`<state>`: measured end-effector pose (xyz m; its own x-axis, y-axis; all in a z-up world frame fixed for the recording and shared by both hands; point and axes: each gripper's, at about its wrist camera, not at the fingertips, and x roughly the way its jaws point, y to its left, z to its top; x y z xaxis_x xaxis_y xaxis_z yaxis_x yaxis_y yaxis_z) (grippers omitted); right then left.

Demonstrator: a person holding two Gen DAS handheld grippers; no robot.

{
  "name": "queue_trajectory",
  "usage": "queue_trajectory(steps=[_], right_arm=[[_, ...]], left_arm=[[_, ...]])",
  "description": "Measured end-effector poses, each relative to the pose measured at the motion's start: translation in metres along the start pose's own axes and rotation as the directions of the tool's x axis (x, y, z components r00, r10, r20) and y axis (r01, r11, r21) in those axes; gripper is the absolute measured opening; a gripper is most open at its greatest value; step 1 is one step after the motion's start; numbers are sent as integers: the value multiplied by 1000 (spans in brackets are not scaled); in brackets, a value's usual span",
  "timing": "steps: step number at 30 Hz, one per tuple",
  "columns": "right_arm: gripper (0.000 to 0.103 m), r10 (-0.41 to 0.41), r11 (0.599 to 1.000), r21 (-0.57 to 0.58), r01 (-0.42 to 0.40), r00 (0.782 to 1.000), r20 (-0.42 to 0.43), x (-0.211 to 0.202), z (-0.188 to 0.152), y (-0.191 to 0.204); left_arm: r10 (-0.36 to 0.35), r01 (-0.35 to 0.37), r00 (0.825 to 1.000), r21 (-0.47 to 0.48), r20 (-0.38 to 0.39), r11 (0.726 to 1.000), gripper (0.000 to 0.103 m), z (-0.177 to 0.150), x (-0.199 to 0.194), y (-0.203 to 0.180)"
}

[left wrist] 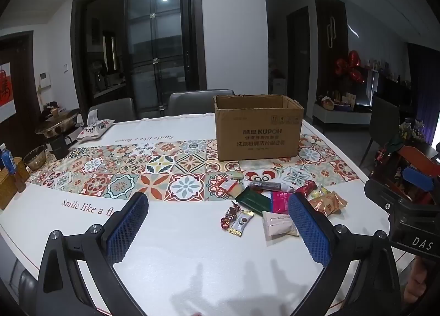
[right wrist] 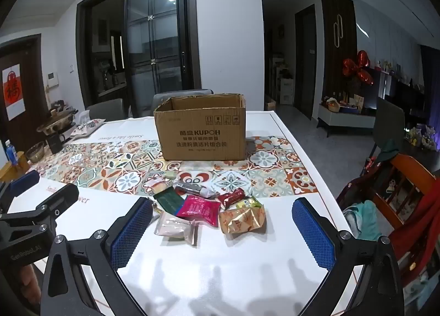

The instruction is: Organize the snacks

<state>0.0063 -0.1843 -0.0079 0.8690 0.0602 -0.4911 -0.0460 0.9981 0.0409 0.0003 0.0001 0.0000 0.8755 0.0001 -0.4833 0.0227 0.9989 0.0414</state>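
Observation:
An open brown cardboard box (left wrist: 258,128) stands upright on the patterned table runner; it also shows in the right wrist view (right wrist: 202,130). In front of it lies a loose pile of wrapped snacks: a magenta packet (right wrist: 199,210), a gold packet (right wrist: 243,219), a pale pink packet (right wrist: 176,229), a dark green packet (right wrist: 169,199) and a red candy (right wrist: 231,197). The pile shows in the left wrist view too (left wrist: 275,200). My left gripper (left wrist: 220,222) is open and empty, near the pile's left side. My right gripper (right wrist: 222,226) is open and empty, just short of the pile.
The white table (left wrist: 178,255) carries a pot (left wrist: 59,122), a black mug (left wrist: 59,146), a glass bowl (left wrist: 34,156), a wicker basket (left wrist: 8,186) and a tissue pack (left wrist: 95,128) at its left. Grey chairs (left wrist: 192,101) stand behind it. An orange wooden chair (right wrist: 398,192) stands at the right.

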Motion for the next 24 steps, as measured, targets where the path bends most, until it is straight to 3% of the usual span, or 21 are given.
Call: queue_trajectory(steps=[24], right_arm=[[103,-2,1000,-2,2,1000,5,-1,0,-1]], left_arm=[[3,-3,1000,1,17,1000,103,4,-5,3]])
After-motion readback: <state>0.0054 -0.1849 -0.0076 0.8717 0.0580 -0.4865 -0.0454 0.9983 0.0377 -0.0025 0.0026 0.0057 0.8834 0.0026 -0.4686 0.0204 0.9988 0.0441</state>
